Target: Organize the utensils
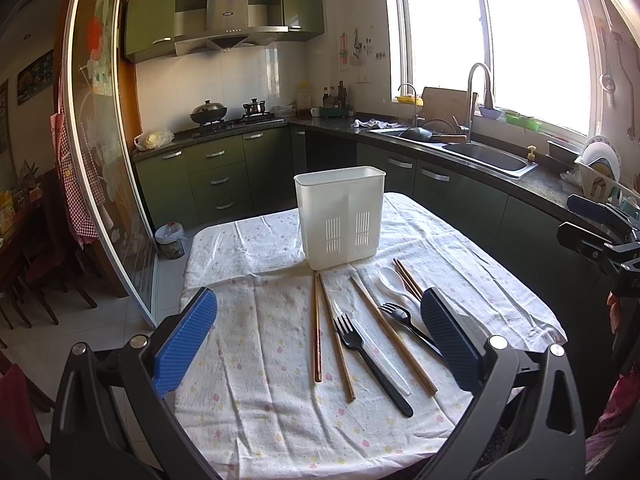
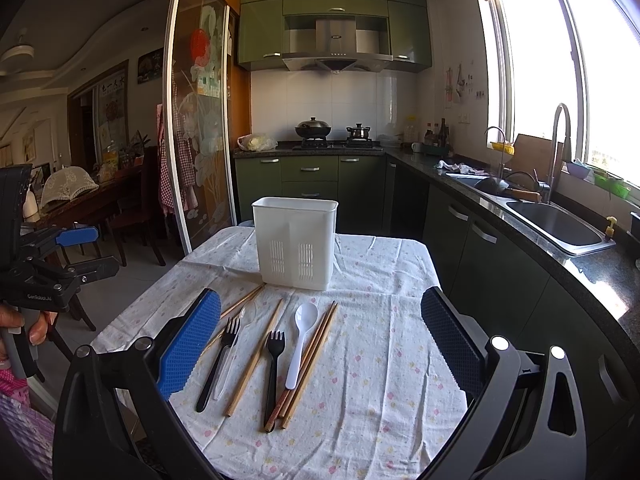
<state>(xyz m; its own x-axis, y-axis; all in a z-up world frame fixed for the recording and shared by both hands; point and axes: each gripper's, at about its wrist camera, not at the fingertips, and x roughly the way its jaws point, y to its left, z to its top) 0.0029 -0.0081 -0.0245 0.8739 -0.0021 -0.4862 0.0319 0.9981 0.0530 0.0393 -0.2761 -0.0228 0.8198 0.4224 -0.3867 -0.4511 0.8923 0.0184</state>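
A white slotted utensil holder [image 1: 340,216] [image 2: 295,242] stands upright at the far middle of the cloth-covered table [image 1: 260,420] [image 2: 380,380]. In front of it lie several wooden chopsticks [image 1: 317,328] [image 2: 254,360], two black forks [image 1: 368,360] [image 2: 273,376], a white spoon [image 1: 393,281] [image 2: 300,340] and a clear plastic spoon [image 2: 236,344]. My left gripper [image 1: 320,344] is open and empty above the near utensils. My right gripper [image 2: 320,344] is open and empty above the same group. Each gripper shows at the edge of the other's view.
Green kitchen cabinets and a dark counter with a steel sink [image 2: 560,228] run along the right. A stove with pots [image 2: 314,130] is at the back. A glass sliding door [image 2: 200,120] and dining chairs are on the left.
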